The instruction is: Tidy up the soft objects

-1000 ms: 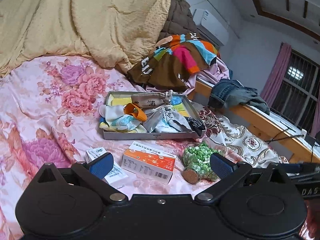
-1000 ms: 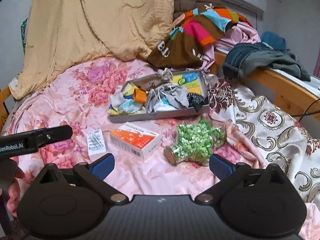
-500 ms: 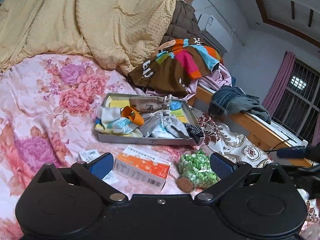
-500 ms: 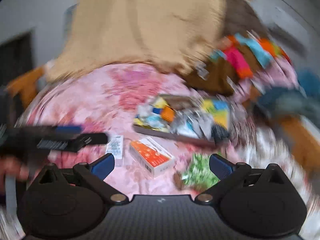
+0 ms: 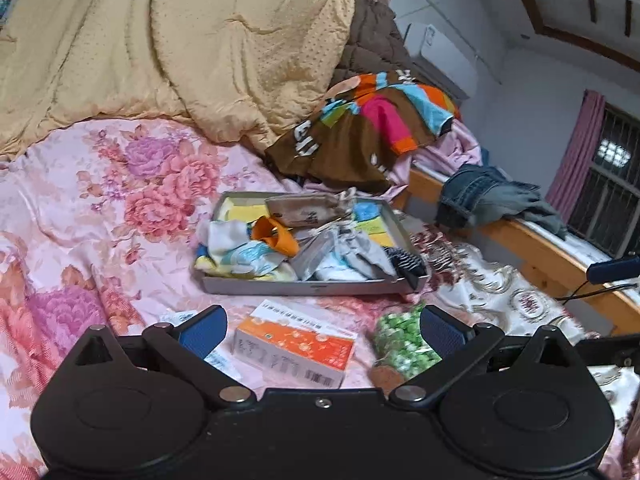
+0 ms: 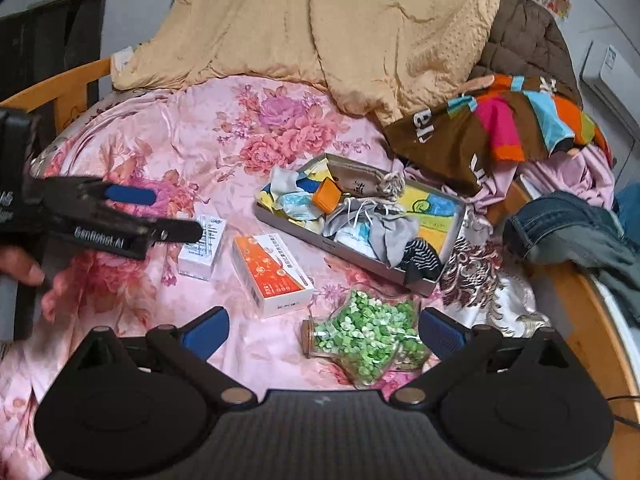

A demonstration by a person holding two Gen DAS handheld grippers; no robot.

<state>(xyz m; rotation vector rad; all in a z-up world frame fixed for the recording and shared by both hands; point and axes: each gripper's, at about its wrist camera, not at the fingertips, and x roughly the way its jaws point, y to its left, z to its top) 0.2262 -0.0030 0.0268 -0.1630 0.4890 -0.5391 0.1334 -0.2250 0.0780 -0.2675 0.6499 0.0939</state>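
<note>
My left gripper (image 5: 320, 330) is hovering low over the pink floral bedspread (image 5: 80, 216), fingers spread wide apart and gripping nothing. My right gripper (image 6: 322, 332) is hovering the same way, fingers apart and empty. In the right wrist view I am seeing the left gripper from the side at the left edge; a hand (image 6: 24, 264) holding it is cut off by the frame.

Left wrist view: my left finger (image 5: 202, 330) is covering most of the small white box (image 5: 176, 316), so its print is unreadable there. The right finger is cutting across the clear bag of green pieces (image 5: 402, 344). Only a blue tip of the right gripper is showing at the right edge.

The soft objects are lying heaped in the grey tray (image 6: 360, 256) on the bedspread, beyond the orange-and-white box (image 6: 274, 272). I am making out a beige drawstring pouch (image 6: 360, 184) along the far side, a grey drawstring pouch (image 6: 384, 228) in the middle, an orange piece (image 6: 327, 196), pale blue and white fabric (image 6: 298, 202) at the left end, and a black-and-white striped piece (image 6: 422, 258) drooping over the near right corner. Yellow and blue patterned material is lining the tray floor; I cannot tell what it is.

Behind the tray a brown multicoloured garment (image 6: 496, 128) and a yellow quilt (image 6: 320, 20) are lying piled.
</note>
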